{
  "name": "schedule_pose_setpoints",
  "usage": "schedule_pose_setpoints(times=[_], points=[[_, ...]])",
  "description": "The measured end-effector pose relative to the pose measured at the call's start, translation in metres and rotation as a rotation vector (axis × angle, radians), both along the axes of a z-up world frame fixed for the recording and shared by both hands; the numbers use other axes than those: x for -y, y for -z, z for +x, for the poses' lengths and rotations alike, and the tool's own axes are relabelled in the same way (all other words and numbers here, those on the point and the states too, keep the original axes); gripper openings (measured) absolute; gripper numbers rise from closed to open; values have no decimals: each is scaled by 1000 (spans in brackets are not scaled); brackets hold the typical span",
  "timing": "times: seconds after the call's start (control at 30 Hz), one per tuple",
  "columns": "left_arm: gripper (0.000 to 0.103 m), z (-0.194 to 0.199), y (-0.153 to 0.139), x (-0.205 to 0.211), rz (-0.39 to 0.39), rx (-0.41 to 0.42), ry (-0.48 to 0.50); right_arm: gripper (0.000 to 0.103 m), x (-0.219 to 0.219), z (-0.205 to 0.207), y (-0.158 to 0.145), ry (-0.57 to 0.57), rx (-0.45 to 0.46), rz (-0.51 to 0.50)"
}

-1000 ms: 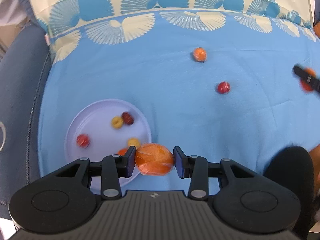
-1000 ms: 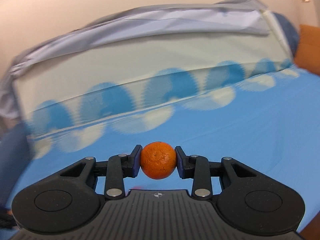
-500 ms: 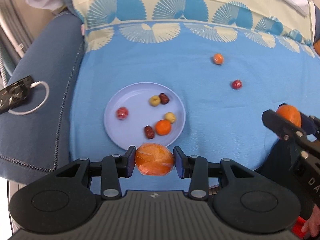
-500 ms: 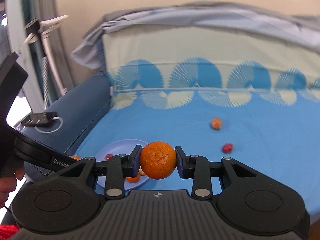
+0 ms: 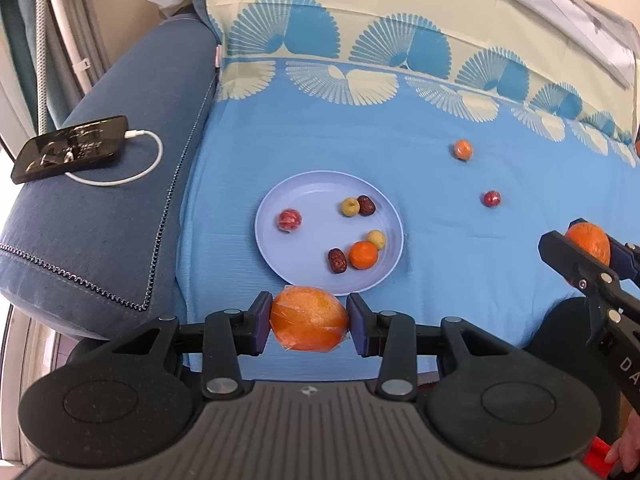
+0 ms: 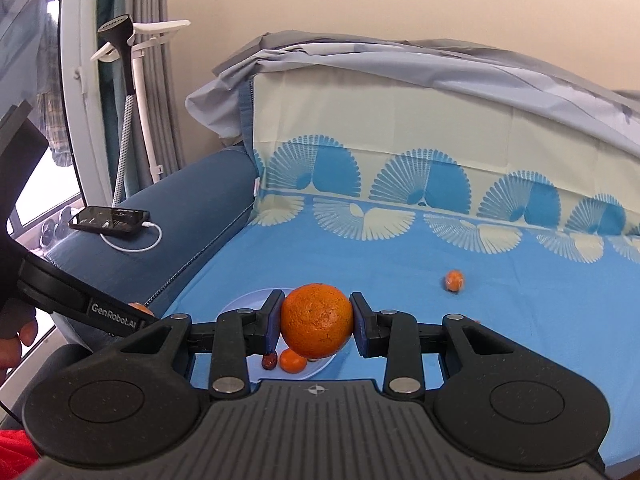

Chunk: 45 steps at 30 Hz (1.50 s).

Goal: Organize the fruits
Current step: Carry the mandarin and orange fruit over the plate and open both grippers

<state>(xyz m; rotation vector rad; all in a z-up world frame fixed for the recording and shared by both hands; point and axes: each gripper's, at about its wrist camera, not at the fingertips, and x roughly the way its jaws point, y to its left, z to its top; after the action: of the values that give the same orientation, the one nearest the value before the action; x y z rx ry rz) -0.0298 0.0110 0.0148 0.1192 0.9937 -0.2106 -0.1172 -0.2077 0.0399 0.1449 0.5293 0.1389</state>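
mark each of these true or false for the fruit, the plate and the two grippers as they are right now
1. Both grippers hold an orange. True: the left gripper clamps a plastic-wrapped orange, the right gripper a bare orange.
2. The plate is empty. False: it holds six small fruits.
3. A phone lies on the sofa arm, plugged into a white cable. True.
4. All loose fruit is on the plate. False: a small orange fruit and a red fruit lie on the blue cloth.
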Motion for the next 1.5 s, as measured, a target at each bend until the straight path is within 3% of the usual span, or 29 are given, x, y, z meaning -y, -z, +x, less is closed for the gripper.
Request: schedule_pose_setpoints(times=[0.47, 1.07, 1.4, 1.5], points=[[44, 11, 4, -14, -12, -14, -30, 37, -8, 11, 2, -44, -31, -20], [44, 58, 14, -30, -35, -35, -74, 37, -22, 52, 20, -90, -95, -44], [44, 107, 43, -14, -38, -97, -26, 37, -34, 98, 50, -131, -168, -79], [44, 121, 55, -2, -14, -81, -3, 37, -35, 112, 63, -125, -206, -71]])
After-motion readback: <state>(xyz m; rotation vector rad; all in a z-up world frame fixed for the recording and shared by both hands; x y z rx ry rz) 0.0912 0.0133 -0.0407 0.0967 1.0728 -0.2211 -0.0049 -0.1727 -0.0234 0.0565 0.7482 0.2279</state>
